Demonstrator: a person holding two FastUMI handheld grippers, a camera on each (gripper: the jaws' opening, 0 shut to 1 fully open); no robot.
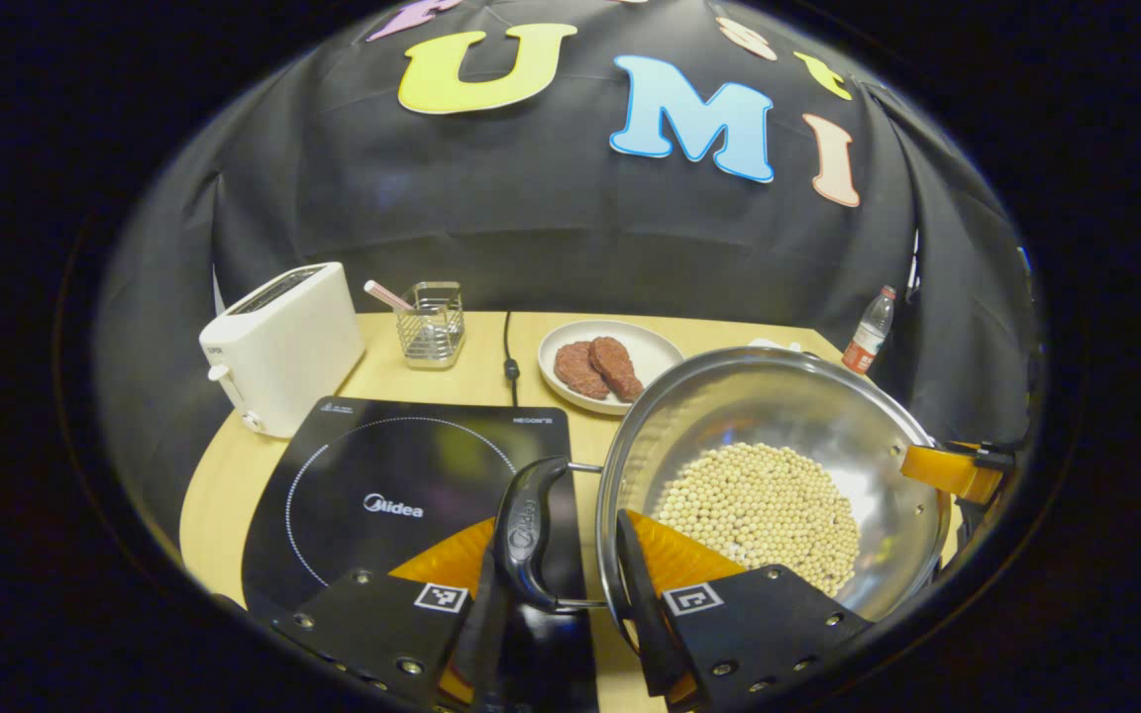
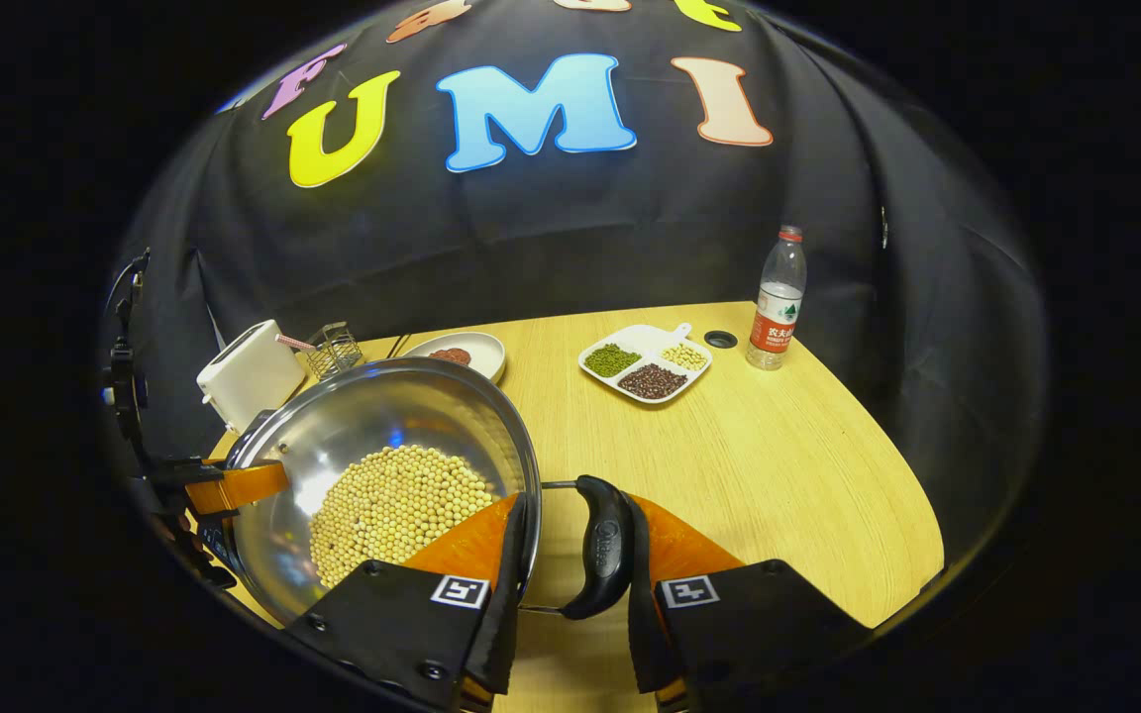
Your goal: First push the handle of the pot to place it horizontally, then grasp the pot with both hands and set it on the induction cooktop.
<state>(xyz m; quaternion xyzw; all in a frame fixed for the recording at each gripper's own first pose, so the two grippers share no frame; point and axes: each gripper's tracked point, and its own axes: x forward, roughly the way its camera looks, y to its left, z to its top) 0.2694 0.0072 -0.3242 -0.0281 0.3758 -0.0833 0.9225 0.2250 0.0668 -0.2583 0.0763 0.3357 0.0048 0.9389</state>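
Left gripper [image 1: 566,584]: its fingers straddle the near black side handle [image 1: 526,535] of the steel pot [image 1: 778,416], one finger outside the handle, the other inside the pot rim. Both appear pressed to it, though the contact itself is hard to confirm from this angle.

Right gripper [image 2: 570,574]: fingers set likewise about the opposite black handle [image 2: 602,555] of the pot [image 2: 372,416], one finger against the rim wall, the other just beside the handle's outer face; a narrow opening, apparently clamped.

The pot holds a layer of pale soybeans [image 1: 764,510] and sits tilted beside the black induction cooktop [image 1: 382,485], its rim overlapping the cooktop's right edge; whether it rests on the wooden table [image 2: 749,465] or is lifted, I cannot tell.

The left gripper view shows the white toaster [image 1: 283,347], a wire holder [image 1: 430,325], a plate of two meat patties [image 1: 610,366] and the cooktop's cord [image 1: 509,347]. The right gripper view adds a divided dish of beans [image 2: 645,361] and a water bottle [image 2: 777,302] on the far table, and the left gripper at the pot's far side.
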